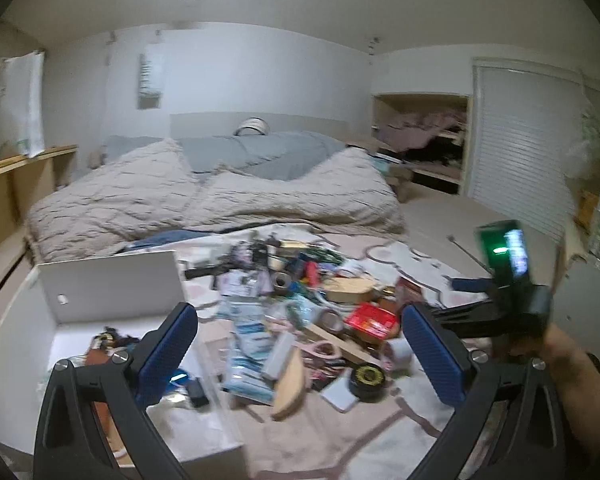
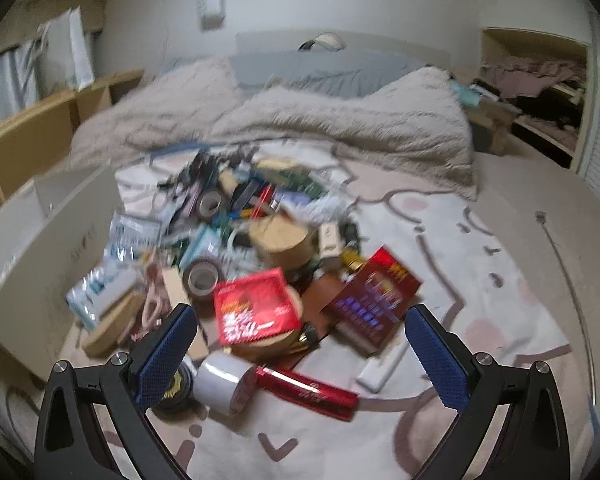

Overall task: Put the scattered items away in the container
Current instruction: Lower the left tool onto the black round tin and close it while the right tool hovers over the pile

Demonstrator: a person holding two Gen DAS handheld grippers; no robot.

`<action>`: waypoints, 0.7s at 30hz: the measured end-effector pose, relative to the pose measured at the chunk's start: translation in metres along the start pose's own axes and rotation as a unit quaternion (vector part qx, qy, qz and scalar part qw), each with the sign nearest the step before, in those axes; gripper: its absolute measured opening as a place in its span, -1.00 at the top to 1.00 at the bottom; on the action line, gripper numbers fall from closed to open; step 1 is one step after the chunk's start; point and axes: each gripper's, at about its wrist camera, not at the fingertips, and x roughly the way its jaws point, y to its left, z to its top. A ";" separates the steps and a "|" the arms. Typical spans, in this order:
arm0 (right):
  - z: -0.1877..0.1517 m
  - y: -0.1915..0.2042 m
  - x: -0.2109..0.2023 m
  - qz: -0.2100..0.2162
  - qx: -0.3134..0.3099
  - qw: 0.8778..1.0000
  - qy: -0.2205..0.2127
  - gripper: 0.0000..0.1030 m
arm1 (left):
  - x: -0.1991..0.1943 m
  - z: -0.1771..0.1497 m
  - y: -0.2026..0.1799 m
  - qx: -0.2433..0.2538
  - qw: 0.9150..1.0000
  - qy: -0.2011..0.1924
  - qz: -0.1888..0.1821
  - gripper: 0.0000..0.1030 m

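Both grippers hang over a big messy pile (image 2: pixel 260 240) of small things on a pale rug (image 2: pixel 480 280) with pink and grey shapes, in front of a bed with a puffy beige blanket (image 1: pixel 220 196). The left gripper (image 1: pixel 300 344) has its blue fingers (image 1: pixel 168 352) spread wide apart, with nothing between them. The right gripper (image 2: pixel 302 352) is spread wide too, and it holds nothing. A white box (image 1: pixel 108 284), the container, sits on the left side of the pile. A few small dark things already lie inside it, but they are too blurry to name. In the pile, a shiny red packet (image 2: pixel 256 312) lies on top of a round wooden box. Beside it is a dark red box (image 2: pixel 376 300). Near the right gripper lie a white roll of tape (image 2: pixel 220 382) and a red tube (image 2: pixel 308 392), which touch each other. A brown roll of tape (image 2: pixel 202 278) sits just behind the red packet. In the left view, the person's hand (image 1: pixel 540 344) holds the right gripper.
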 end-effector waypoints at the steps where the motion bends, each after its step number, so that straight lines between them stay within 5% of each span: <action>1: -0.003 0.005 0.005 0.000 -0.009 1.000 0.008 -1.00 | 0.001 -0.001 -0.006 0.006 1.000 0.002 -0.007 -1.00; 10: -0.021 0.024 0.033 -0.020 -0.044 0.997 0.062 -1.00 | 0.020 -0.018 -0.038 0.026 0.998 0.041 -0.049 -1.00; 21: -0.018 -0.002 0.032 -0.048 -0.034 0.995 0.083 -1.00 | 0.041 -0.042 -0.065 0.048 0.994 0.077 -0.066 -1.00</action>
